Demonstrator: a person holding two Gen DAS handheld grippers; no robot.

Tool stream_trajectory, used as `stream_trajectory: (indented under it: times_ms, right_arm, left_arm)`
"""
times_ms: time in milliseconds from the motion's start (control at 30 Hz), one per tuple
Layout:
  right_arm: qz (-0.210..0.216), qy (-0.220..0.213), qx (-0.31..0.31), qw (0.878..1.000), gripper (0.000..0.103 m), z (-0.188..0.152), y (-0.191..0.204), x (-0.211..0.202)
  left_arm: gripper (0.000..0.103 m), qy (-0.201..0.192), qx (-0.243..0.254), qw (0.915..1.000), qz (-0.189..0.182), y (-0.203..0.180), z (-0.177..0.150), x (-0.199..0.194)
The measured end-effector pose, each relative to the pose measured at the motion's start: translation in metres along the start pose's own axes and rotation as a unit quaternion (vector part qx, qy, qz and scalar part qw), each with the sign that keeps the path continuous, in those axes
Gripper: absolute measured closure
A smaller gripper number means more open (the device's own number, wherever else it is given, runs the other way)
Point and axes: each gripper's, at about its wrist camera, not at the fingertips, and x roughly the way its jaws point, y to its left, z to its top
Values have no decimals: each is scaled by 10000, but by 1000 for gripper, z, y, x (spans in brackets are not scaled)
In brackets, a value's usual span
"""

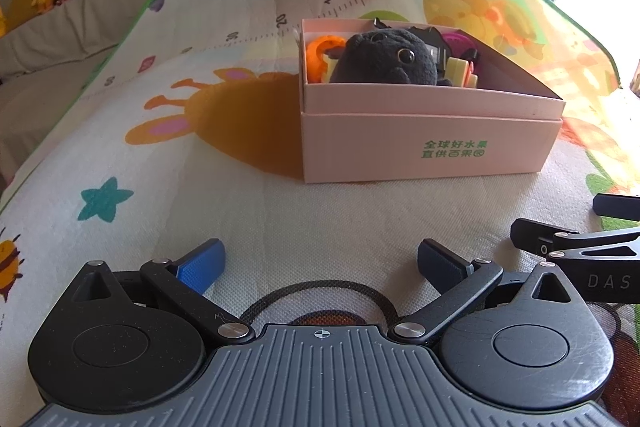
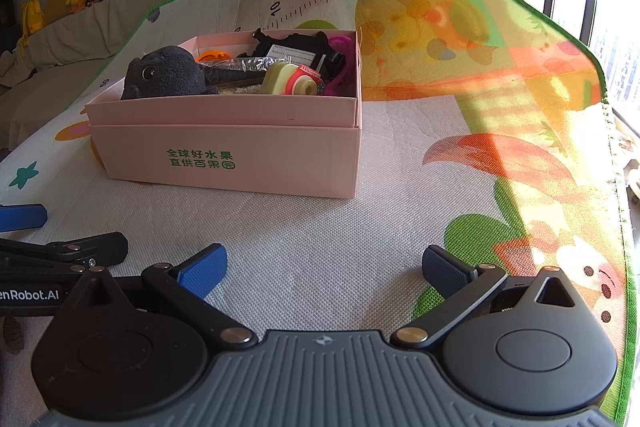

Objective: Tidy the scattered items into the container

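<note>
The pink cardboard box [image 2: 240,155] sits on the woven play mat [image 2: 400,227], long side facing both grippers, fuzzy dark plush [image 2: 168,73] inside. Left gripper [image 1: 320,267] and right gripper [image 2: 324,267] gape wide, empty.

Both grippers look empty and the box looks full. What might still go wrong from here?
The dark plush toy rises above the pink box's rim at one end, so a nudge might tip it out. The left gripper and right gripper, both open, sit close side by side and may bump each other.
</note>
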Motion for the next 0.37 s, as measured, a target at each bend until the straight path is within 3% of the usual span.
stream_trajectory:
  times_ms: [367]
  right_arm:
    - [3,-1,2,10000,0,0,0,0]
  left_arm:
    - [0,53,14,9999,-85,1,-2,-4]
